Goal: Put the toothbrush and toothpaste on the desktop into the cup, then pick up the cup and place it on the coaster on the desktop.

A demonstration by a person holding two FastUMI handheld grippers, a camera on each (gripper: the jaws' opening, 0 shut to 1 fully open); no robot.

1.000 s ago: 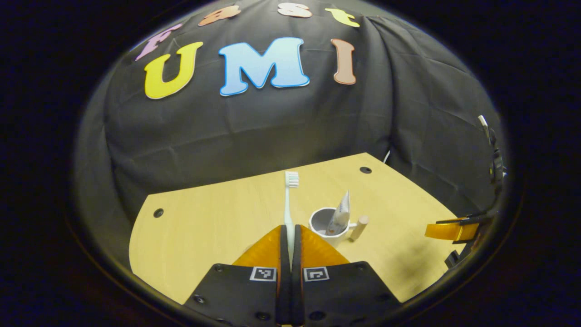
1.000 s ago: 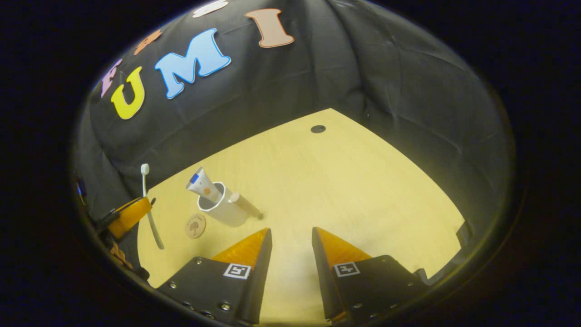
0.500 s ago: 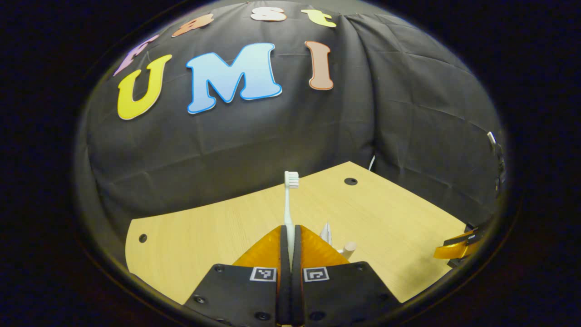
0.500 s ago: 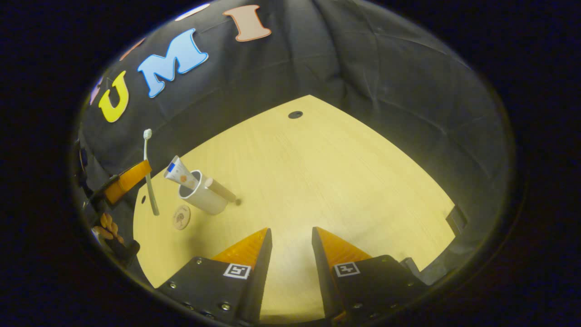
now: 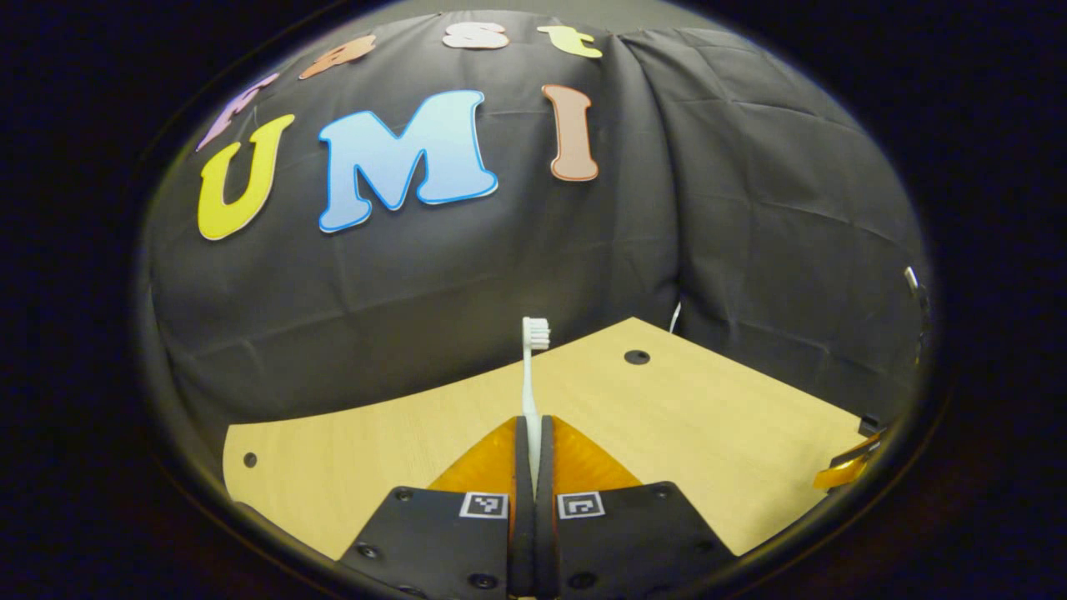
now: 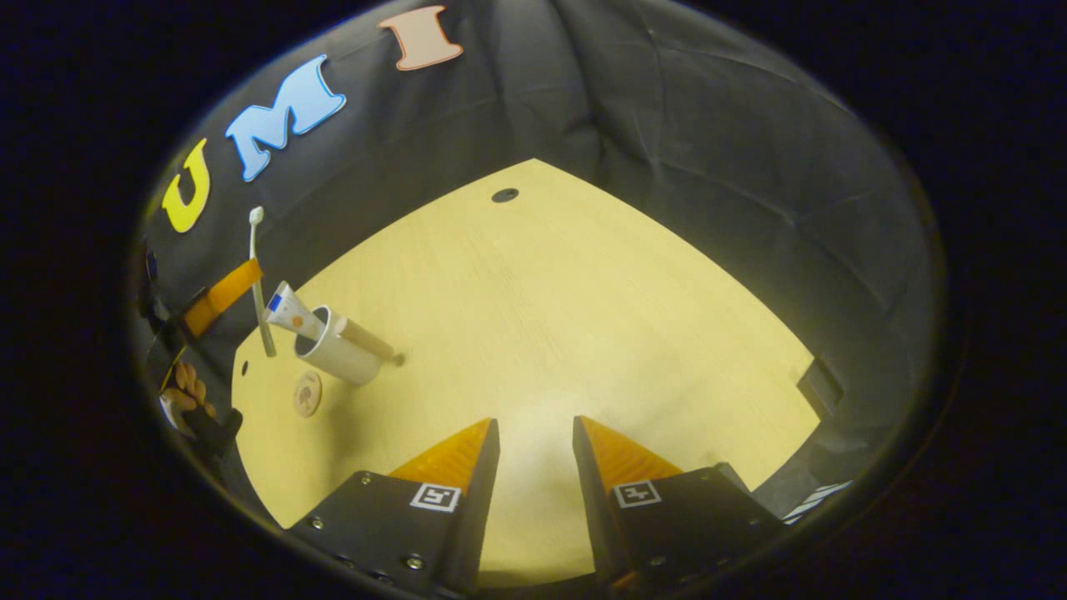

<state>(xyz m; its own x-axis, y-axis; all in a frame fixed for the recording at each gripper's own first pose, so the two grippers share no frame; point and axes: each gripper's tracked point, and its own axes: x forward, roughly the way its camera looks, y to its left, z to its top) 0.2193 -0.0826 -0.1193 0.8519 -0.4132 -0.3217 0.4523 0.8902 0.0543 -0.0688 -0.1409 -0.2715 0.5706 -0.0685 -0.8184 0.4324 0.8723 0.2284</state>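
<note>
Two grippers are before us. In the left gripper view, our left gripper (image 5: 533, 433) has its fingers pressed together on the handle of the toothbrush (image 5: 530, 375), which stands upright between them, bristle head uppermost and seen against the booth wall (image 5: 417, 275). Below and beyond it lies the desk (image 5: 375, 450), with a dark round hole (image 5: 637, 357) near its far corner. At the right edge of this view we see a small part of the right gripper (image 5: 846, 469), well apart from the brush.

In the right gripper view, our right gripper (image 6: 535, 433) hangs above the desk (image 6: 583, 317) with a clear gap between its fingers; they hold nothing. Far off at the left of this view we find the cup (image 6: 338, 352), standing on the desk with a wooden handle on its right side. The toothpaste (image 6: 289, 310) sits in the cup, its flat end leaning out over the rim to the left. The coaster (image 6: 307, 393) lies flat on the desk just beside the cup, nearer to us, and bears nothing. The left gripper (image 6: 218, 287) appears beside the cup, carrying the toothbrush (image 6: 257, 279) above desk level, left of the toothpaste; we cannot tell whether the two touch. A hand (image 6: 185, 392) shows at the left edge, below that gripper.
</note>
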